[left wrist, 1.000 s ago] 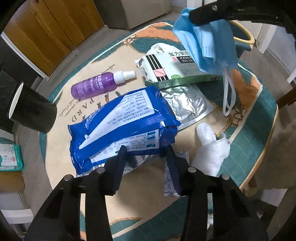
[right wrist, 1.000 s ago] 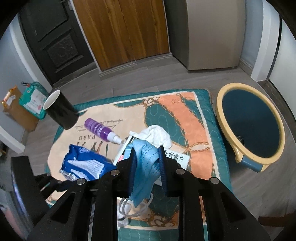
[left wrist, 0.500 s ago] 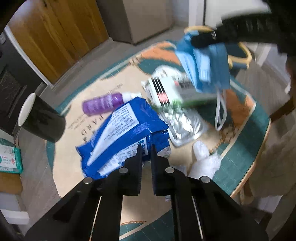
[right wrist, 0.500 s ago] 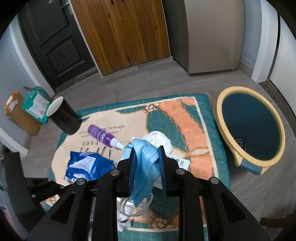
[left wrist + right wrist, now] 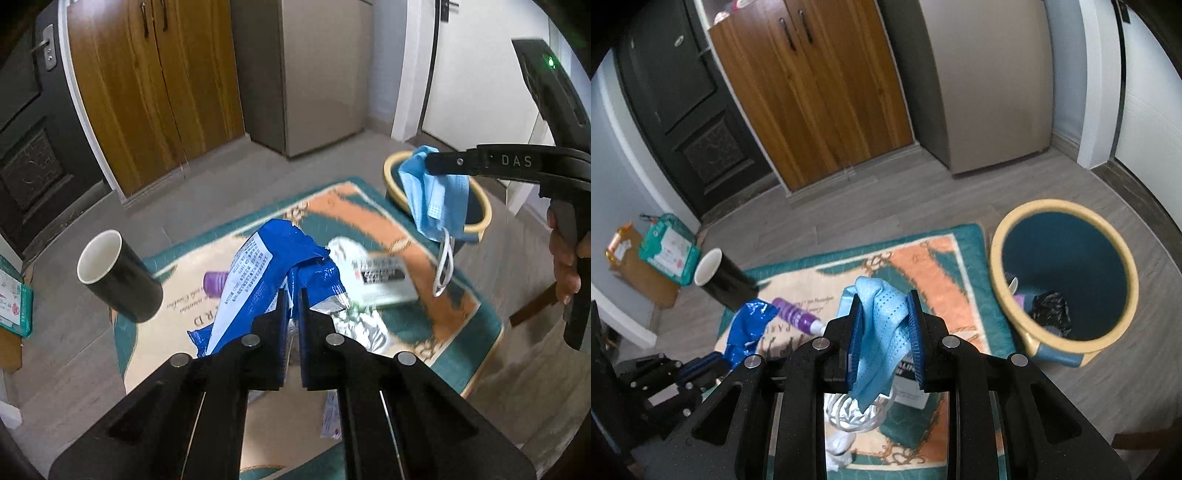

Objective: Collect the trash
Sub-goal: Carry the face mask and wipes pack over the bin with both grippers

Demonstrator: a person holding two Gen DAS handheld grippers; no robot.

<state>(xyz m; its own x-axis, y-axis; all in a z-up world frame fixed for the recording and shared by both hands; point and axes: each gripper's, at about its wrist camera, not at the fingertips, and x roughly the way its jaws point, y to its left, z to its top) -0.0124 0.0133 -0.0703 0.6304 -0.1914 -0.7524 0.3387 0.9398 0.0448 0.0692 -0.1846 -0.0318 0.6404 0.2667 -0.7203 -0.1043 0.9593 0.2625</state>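
Observation:
My left gripper point(image 5: 292, 295) is shut on a blue plastic wrapper point(image 5: 266, 266) and holds it lifted above the patterned mat point(image 5: 454, 317); the wrapper also shows in the right wrist view point(image 5: 748, 326). My right gripper point(image 5: 884, 299) is shut on a light blue face mask point(image 5: 882, 332), held in the air above the mat; the mask also shows in the left wrist view point(image 5: 439, 199). A yellow-rimmed blue bin point(image 5: 1063, 273) stands on the floor right of the mat, with dark trash inside.
On the mat lie a purple spray bottle point(image 5: 796, 315), a medicine box point(image 5: 384, 280), a silver foil pack point(image 5: 354, 328) and white tissue point(image 5: 842, 439). A black cup point(image 5: 118, 273) stands at the mat's left edge. A wooden cabinet point(image 5: 812, 88) stands behind.
My left gripper closed on the blue wrapper and lifted it off the mat. My right gripper rose with the mask and now sees more of the bin.

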